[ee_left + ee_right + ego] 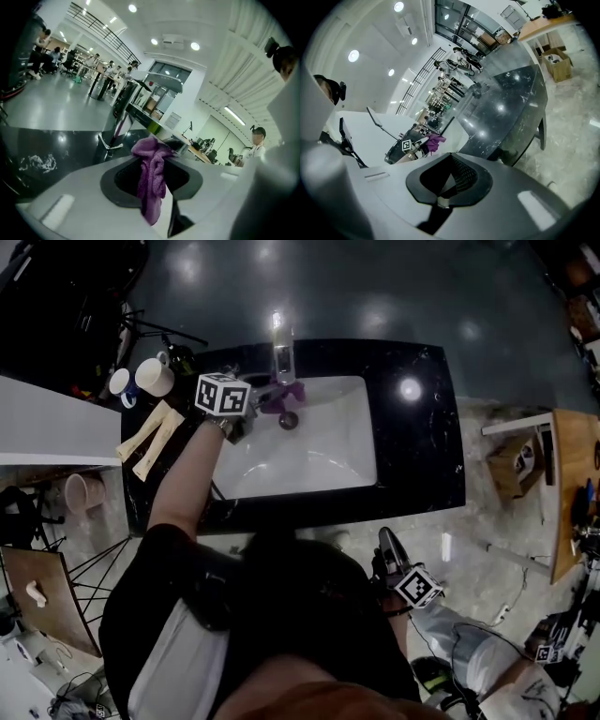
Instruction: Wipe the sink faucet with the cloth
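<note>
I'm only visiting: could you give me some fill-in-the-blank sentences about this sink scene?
The cloth gripped by the left tool is ____ in colour.
The white sink sits in a ____ counter.
The right tool has its jaws ____, with nothing between them.
Missing words: purple; black; shut.

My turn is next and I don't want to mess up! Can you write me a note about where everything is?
Left gripper: fingers shut on the purple cloth, over the back of the sink, right beside the faucet.
Right gripper: fingers shut, empty, low beside the person, away from the sink.
Done: cloth is in hand and at the faucet.
Left: wipe the faucet; the cloth does not seem to touch it yet.
</note>
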A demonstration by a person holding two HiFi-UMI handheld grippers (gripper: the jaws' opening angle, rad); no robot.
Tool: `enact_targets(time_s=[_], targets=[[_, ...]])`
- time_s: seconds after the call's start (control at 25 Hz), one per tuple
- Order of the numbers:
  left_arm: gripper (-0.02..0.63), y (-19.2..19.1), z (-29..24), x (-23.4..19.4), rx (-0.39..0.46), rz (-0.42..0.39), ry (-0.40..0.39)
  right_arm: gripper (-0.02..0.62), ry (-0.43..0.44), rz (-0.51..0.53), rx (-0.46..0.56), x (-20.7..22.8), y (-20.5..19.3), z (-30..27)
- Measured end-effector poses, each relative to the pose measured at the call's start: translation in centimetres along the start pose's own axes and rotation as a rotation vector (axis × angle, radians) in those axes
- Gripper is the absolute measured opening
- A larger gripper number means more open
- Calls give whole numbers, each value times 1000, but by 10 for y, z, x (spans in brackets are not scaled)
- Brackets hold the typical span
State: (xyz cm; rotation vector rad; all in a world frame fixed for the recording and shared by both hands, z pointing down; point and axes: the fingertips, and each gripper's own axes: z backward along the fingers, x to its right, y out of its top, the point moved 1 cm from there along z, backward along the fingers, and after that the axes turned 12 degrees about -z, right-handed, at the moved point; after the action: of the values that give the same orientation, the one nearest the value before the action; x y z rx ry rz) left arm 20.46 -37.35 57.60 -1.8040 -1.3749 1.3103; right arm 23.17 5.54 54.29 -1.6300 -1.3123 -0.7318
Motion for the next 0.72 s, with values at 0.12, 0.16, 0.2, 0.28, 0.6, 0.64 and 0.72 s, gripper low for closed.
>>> enact_targets(time_s=[0.12, 0.16, 0.2, 0.28, 0.6, 0.64, 0.72], targets=[[118, 13, -5, -29, 59, 58, 63, 12, -26, -22, 8, 7, -3, 1], [118, 19, -6, -39, 85, 87, 79, 12, -27, -31, 12, 8, -3, 2], [118, 23, -8, -46, 103, 111, 83, 12, -26, -38, 15, 9, -5, 2], [118, 29, -11, -53, 104, 122, 67, 12, -31, -45, 19, 11, -7, 2], [115, 24, -3, -35, 111, 157, -3, 12, -32, -36, 3, 9, -17, -1], [115, 21, 2, -28, 117, 166, -13, 12, -22, -23, -4, 6, -18, -2], [115, 14, 13, -14, 133, 186, -24, 12, 5, -2, -15, -1, -17, -3]])
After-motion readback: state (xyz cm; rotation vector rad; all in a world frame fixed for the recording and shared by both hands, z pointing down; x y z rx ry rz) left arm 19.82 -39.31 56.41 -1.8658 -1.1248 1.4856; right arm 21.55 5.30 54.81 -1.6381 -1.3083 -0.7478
